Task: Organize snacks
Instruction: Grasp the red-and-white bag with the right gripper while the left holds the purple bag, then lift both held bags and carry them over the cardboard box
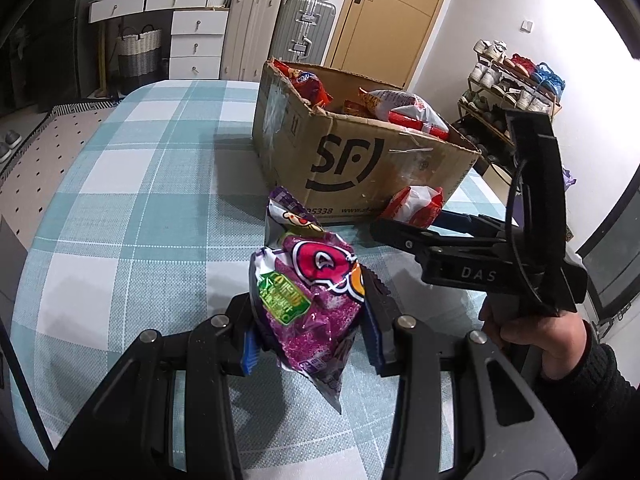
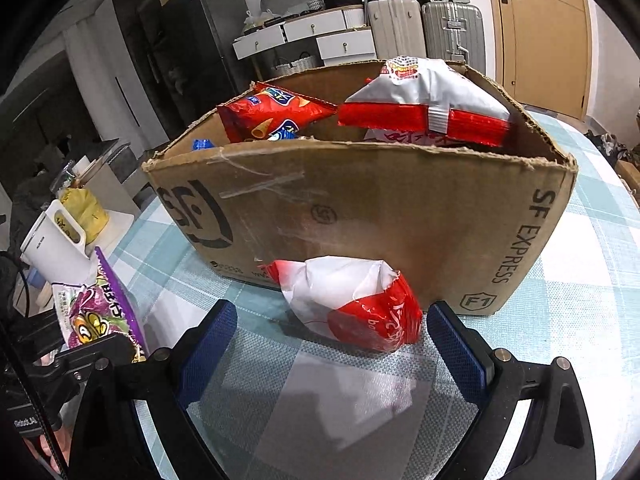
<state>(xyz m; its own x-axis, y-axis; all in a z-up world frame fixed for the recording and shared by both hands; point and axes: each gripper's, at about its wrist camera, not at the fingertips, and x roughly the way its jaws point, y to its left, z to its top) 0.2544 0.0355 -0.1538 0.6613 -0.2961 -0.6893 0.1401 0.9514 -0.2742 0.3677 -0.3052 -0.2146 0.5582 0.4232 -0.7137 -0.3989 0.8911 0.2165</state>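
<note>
Checked tablecloth [image 2: 592, 264] bearing an open SF Express carton [image 2: 360, 216] that already holds several snack bags. A red-and-white snack packet [image 2: 352, 300] lies on the cloth, touching the carton's front wall. Right gripper [image 2: 332, 344], jaws spread and empty, straddles the cloth just before this packet. Left gripper [image 1: 308, 320] is clenched on a purple snack bag [image 1: 308, 292], held upright above the cloth. Both bags look light, air-puffed, crinkly and slippery; grasp across the soft middle, gently
</note>
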